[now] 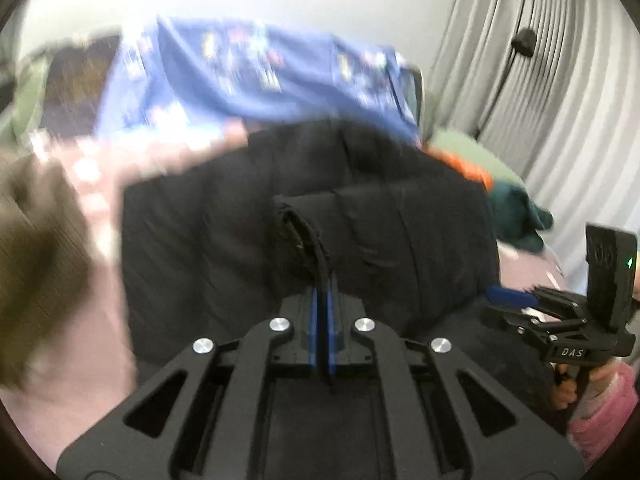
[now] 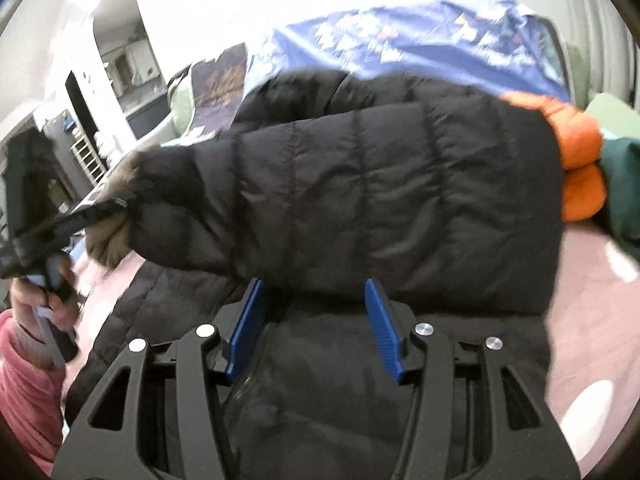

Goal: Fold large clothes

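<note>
Two grippers: we have both over the black puffer jacket (image 2: 400, 184), which lies spread on the pink bed cover (image 2: 592, 304).
Left gripper (image 1: 323, 304): our blue pads are pressed together, pinching a thin dark strip of the jacket's edge that runs down between them.
Sleeve: a quilted sleeve (image 1: 360, 216) lies folded across the jacket's body, its open cuff just ahead of our left fingertips.
Right gripper (image 2: 316, 312): our blue fingers (image 2: 382, 328) stand spread apart over the jacket's near edge; nothing is squeezed between them.
Fur trim: brown fur (image 2: 110, 240) shows at the jacket's left side, beside our left hand (image 2: 44, 296) in its pink sleeve.
Neighbours: an orange garment (image 2: 576, 160) and a dark green one (image 2: 624, 184) sit at the jacket's right edge.
Background: a blue patterned blanket (image 1: 260, 76) lies behind, grey curtains (image 1: 560, 100) to the right.
</note>
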`<action>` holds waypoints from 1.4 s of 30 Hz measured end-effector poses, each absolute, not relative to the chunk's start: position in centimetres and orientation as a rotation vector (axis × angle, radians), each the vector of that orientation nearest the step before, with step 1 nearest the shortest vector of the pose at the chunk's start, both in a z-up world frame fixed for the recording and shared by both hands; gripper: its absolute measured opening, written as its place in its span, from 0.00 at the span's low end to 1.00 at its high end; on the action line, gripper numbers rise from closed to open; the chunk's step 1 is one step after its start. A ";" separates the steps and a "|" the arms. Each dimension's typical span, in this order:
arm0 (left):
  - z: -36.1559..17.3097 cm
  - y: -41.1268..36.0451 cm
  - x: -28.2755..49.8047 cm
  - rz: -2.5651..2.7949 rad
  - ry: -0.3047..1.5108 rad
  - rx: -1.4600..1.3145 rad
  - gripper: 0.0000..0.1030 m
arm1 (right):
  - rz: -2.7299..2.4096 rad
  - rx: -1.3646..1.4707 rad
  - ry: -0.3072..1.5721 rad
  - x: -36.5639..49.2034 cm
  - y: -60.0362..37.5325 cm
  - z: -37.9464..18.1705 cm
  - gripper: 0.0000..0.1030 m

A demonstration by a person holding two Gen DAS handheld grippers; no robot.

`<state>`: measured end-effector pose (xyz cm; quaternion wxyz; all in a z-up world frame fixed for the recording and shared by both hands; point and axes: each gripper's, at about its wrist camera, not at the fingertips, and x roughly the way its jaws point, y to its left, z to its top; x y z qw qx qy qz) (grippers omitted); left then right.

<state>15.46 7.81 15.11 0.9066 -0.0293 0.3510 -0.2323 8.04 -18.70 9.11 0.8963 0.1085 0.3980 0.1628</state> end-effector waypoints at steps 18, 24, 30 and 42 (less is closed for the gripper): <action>10.0 15.1 18.5 -0.122 0.775 0.092 0.43 | 0.076 0.046 0.879 11.8 -20.6 4.7 0.53; 16.0 13.1 14.0 -0.168 0.591 0.023 0.51 | 0.080 0.066 0.843 12.5 -20.6 6.0 0.57; 11.4 5.2 13.5 -0.475 0.769 0.144 0.45 | 0.064 0.066 0.920 14.6 -19.2 2.8 0.58; 11.8 10.4 13.7 -0.277 0.762 0.113 0.48 | 0.057 0.075 0.856 9.5 -24.3 6.2 0.59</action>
